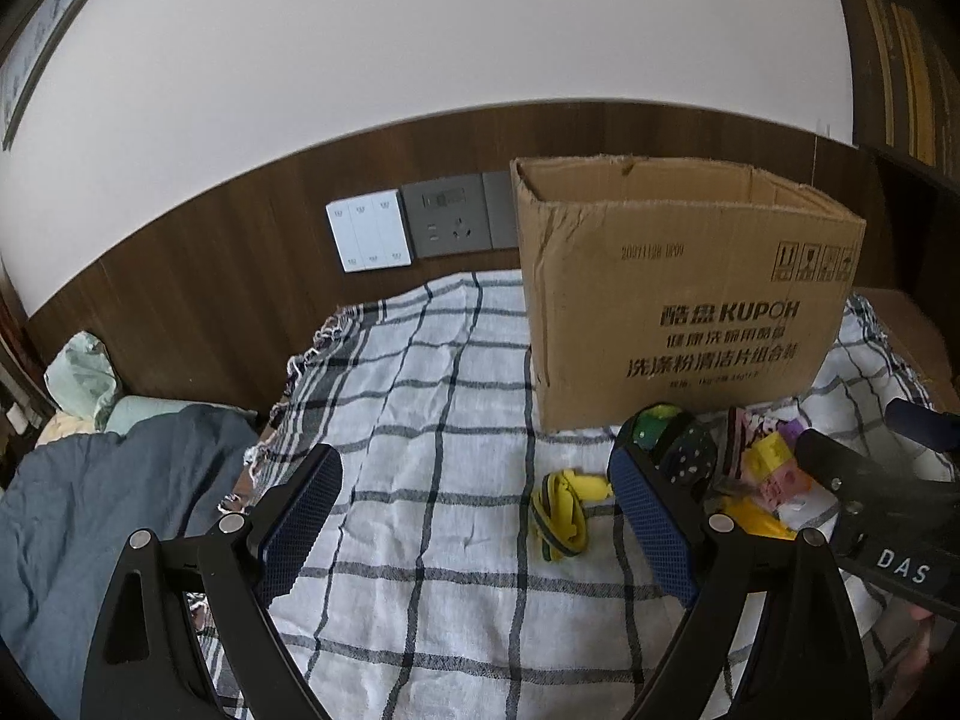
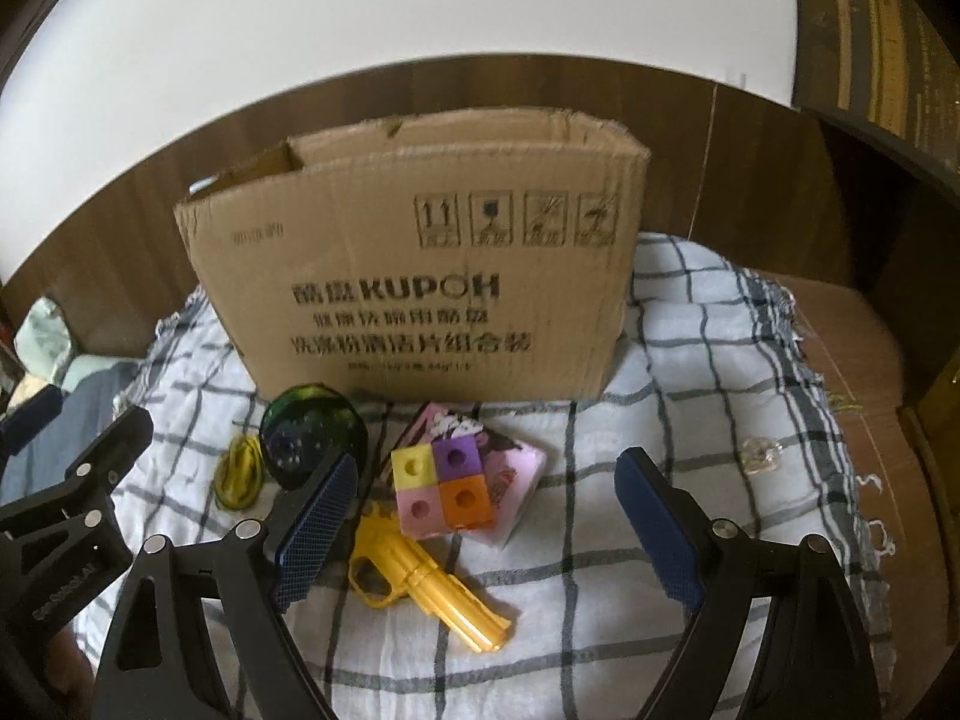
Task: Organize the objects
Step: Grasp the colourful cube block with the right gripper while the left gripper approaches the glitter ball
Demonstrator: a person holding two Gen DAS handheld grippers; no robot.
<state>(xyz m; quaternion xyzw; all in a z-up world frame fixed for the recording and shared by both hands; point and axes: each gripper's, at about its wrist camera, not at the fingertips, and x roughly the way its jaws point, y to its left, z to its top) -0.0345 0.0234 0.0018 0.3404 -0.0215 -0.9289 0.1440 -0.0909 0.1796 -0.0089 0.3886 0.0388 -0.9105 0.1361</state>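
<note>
An open brown cardboard box point(image 1: 690, 300) point(image 2: 420, 276) stands at the back of a checked cloth point(image 1: 432, 480) point(image 2: 690, 360). In front of it lie a yellow toy gun point(image 2: 432, 588), a block of four coloured cubes point(image 2: 441, 489) on a pink packet point(image 2: 516, 480), a dark green round dish point(image 2: 312, 438) point(image 1: 672, 444) and a yellow-green band point(image 1: 558, 516) point(image 2: 240, 474). My left gripper point(image 1: 474, 516) is open and empty, left of the band. My right gripper point(image 2: 486, 528) is open and empty, above the gun and cubes; it also shows in the left wrist view point(image 1: 870, 492).
A dark wood panel with white switches point(image 1: 369, 231) and a grey socket point(image 1: 447, 216) runs behind the box. Blue bedding point(image 1: 102, 510) and a green pillow point(image 1: 84, 378) lie to the left. A small clear clip point(image 2: 759, 456) lies on the cloth at right, near a brown surface point(image 2: 852, 360).
</note>
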